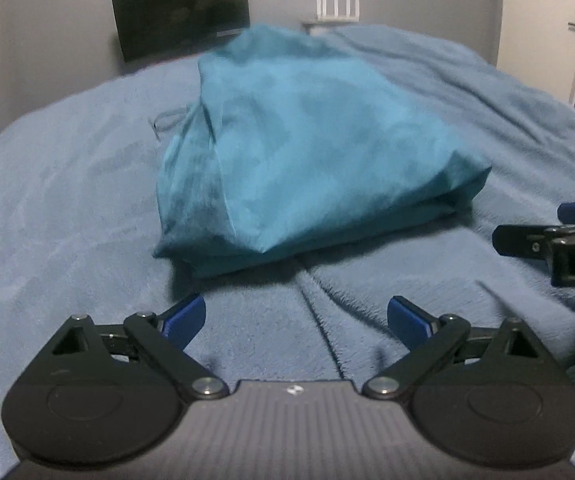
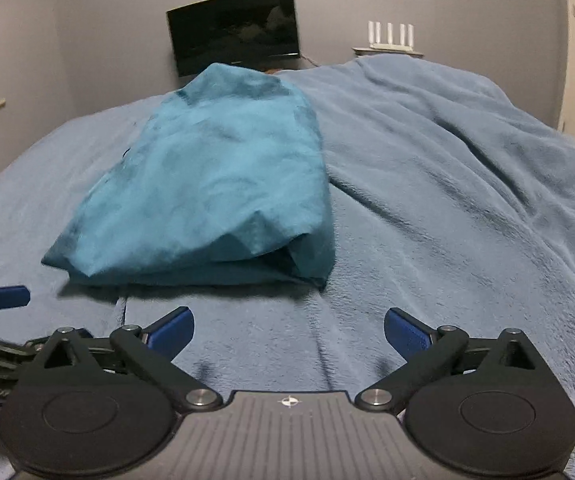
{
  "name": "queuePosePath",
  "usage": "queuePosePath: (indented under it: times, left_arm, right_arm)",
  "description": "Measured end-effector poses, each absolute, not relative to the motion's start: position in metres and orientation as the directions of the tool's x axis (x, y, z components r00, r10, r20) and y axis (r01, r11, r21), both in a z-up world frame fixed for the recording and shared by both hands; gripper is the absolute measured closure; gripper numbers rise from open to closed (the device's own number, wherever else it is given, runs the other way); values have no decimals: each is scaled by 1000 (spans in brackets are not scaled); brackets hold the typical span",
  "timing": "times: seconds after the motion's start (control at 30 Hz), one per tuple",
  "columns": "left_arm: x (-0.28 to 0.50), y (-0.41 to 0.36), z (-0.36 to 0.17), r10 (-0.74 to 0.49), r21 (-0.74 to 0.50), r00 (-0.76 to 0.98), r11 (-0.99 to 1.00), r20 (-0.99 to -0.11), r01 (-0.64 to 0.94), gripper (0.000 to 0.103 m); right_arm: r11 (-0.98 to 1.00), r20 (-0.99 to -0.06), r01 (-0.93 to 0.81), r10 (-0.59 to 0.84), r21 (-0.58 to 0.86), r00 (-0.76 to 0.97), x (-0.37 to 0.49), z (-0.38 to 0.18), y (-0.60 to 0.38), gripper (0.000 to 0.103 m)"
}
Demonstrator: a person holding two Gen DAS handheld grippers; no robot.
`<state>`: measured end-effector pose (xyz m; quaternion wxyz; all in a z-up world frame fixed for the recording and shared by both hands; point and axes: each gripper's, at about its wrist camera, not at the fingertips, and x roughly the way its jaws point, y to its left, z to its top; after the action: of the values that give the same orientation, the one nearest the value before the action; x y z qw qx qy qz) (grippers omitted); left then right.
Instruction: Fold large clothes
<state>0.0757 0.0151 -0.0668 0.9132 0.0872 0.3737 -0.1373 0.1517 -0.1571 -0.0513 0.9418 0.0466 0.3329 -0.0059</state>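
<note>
Grey-walled bedroom, bed (image 1: 67, 200) under a blue fleece blanket (image 2: 467, 168). Left tongs (image 1: 296, 318) are hovering spread and empty, blue pads just short of the garment's near edge. Right tongs (image 2: 289, 330) likewise spread and empty, same edge ahead. The teal garment (image 1: 307, 140) is lying straight ahead of both, a soft, puffy, layered bundle, long axis running away toward the wall TV (image 2: 234, 28). Left tongs seem slightly nearer. Looks mostly folded already; next grip probably at the near corners.
</note>
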Motion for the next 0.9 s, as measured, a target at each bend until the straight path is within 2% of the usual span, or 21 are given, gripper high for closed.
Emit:
queuePosePath:
  times: [0.2,0.3,0.4,0.9]
  left_arm:
    - [98,23,-84,-90,106,661,962,-745,250,5]
    - [110,37,-91,-70,83,633,974,-771,208,4]
    - [120,43,-102,-64,62,576,978,-815,197,4]
    - [112,36,-97,-58,94,600,971,-798,219,4]
  right_arm:
    - [998,-675,59,-32,18,737,169,-71,-148,0]
    - [994,-724,113,-78,0,685,181,-85,-152,0]
    - [993,-757,118,-66,14,650,187,-93,-154,0]
    - [992,-756,119,-57,28,652,184,-93,-157,0]
